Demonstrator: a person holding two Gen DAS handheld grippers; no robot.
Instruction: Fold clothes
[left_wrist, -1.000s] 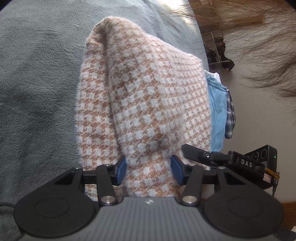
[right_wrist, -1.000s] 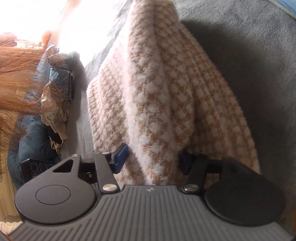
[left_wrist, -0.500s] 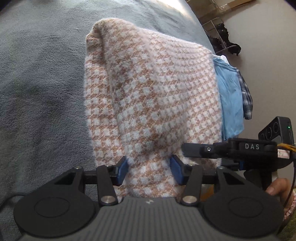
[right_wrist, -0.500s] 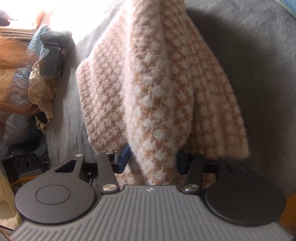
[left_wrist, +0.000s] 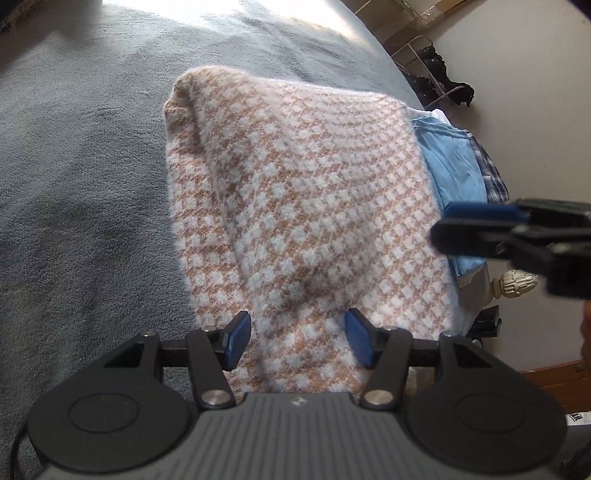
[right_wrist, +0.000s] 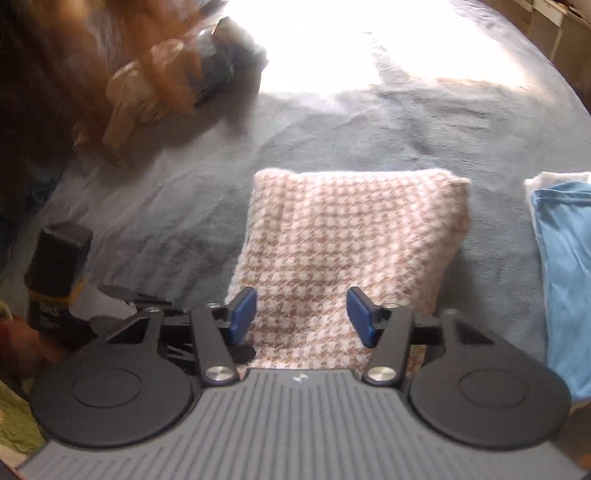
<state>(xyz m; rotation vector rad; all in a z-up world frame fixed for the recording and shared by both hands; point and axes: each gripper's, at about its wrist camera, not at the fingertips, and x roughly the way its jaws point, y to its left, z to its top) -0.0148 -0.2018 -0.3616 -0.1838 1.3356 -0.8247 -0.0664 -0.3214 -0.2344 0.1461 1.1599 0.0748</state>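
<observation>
A folded tan-and-white checked sweater (left_wrist: 303, 206) lies on the grey blanket (left_wrist: 81, 192). Its near end runs between the blue pads of my left gripper (left_wrist: 297, 339). Those jaws are opening, and the left pad stands a little clear of the knit. My right gripper (right_wrist: 301, 317) hangs above the sweater (right_wrist: 347, 236) with nothing between its fingers, and its jaws are closing. In the left wrist view the right gripper (left_wrist: 448, 225) reaches in from the right, over the sweater's right edge.
A folded blue garment (left_wrist: 454, 177) (right_wrist: 565, 266) and a plaid one (left_wrist: 487, 173) lie beside the sweater at the bed's edge. Loose clothes (right_wrist: 147, 92) are heaped at the far left under the person's hair. A rack with dark items (left_wrist: 436, 85) stands on the floor.
The right gripper has let go of the sweater, risen and rolled, so the sweater now lies flat below it. The left gripper's jaws have widened slightly around the sweater's end.
</observation>
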